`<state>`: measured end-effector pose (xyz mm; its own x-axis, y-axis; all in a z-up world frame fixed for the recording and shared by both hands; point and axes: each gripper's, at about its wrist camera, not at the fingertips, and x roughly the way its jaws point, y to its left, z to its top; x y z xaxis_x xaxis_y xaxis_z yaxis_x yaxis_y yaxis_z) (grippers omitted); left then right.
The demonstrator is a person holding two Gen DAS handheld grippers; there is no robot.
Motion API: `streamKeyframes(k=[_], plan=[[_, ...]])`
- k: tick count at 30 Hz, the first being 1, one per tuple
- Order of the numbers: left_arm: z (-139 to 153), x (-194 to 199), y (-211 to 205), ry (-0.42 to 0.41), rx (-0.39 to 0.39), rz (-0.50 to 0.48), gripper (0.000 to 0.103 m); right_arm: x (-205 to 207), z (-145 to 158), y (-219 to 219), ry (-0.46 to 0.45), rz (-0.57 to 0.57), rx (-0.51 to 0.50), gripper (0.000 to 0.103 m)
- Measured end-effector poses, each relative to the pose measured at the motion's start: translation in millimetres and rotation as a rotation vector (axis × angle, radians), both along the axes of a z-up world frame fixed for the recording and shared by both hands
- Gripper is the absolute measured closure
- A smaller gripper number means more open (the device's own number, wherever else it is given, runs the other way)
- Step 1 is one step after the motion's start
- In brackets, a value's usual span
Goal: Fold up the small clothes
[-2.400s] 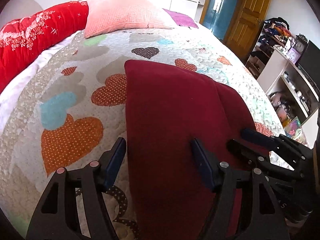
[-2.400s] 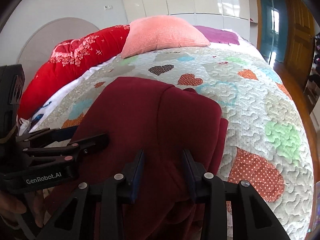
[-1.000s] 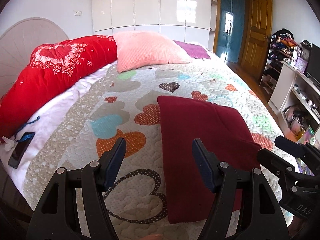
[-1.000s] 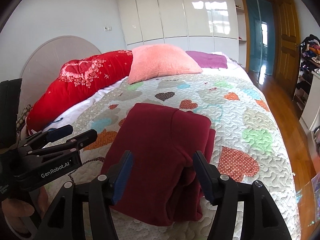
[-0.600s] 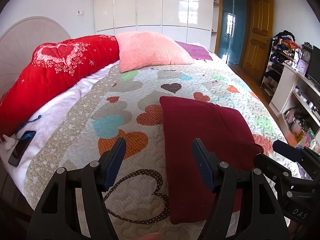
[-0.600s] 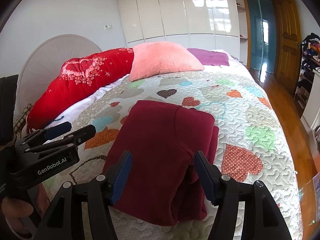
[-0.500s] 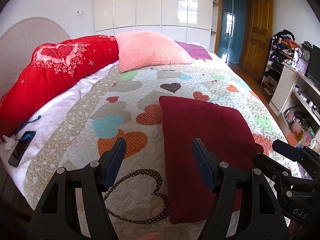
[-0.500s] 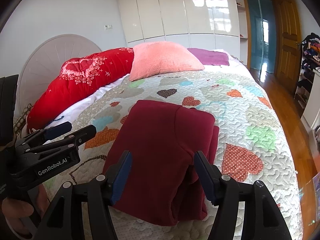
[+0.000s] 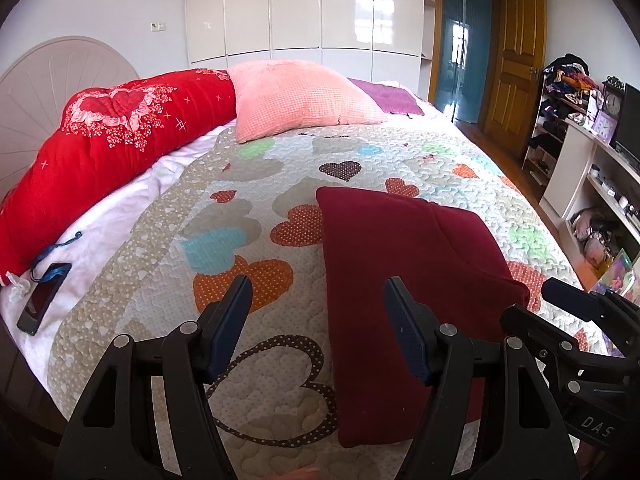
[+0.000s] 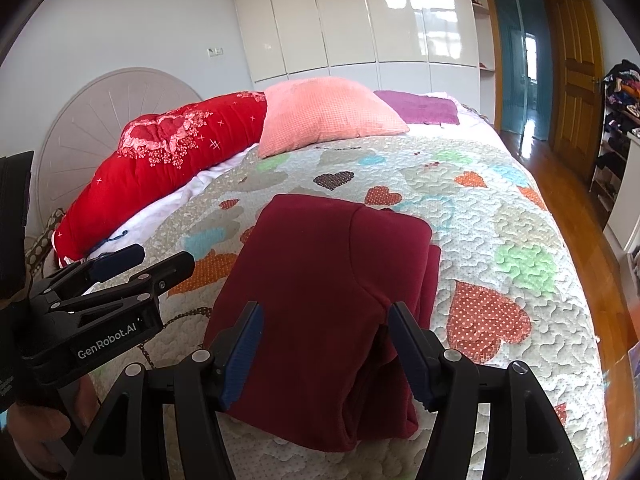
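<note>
A dark red garment point(image 9: 404, 288) lies folded into a long rectangle on the heart-patterned quilt point(image 9: 240, 208); it also shows in the right wrist view point(image 10: 320, 304). My left gripper point(image 9: 318, 320) is open and empty, held above the quilt just left of the garment's near end. My right gripper point(image 10: 324, 344) is open and empty, held above the garment's near end. Each gripper shows in the other's view: the right one point(image 9: 560, 312) at the right, the left one point(image 10: 140, 256) at the left.
A red bolster point(image 9: 100, 152), a pink pillow point(image 9: 300, 100) and a purple cloth point(image 9: 388, 98) lie at the head of the bed. A phone point(image 9: 44, 296) lies on the white sheet at the left. Shelves point(image 9: 592, 168) and a door point(image 9: 516, 56) stand to the right.
Both grippers have opened, let go of the garment and pulled back and up from it. In the last half second nothing has moved noticeably.
</note>
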<state>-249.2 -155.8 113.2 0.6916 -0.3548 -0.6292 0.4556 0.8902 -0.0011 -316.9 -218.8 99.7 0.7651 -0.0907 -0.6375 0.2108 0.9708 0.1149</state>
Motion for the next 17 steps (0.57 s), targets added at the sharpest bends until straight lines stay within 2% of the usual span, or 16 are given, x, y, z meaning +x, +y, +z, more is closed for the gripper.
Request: streamKeyframes(k=[17], plan=[[-3.8,7.6,7.0,-0.026,-0.019,0.01,0.035,2.7,-7.1,-5.7,0.01,0.001,0.02,0.04]])
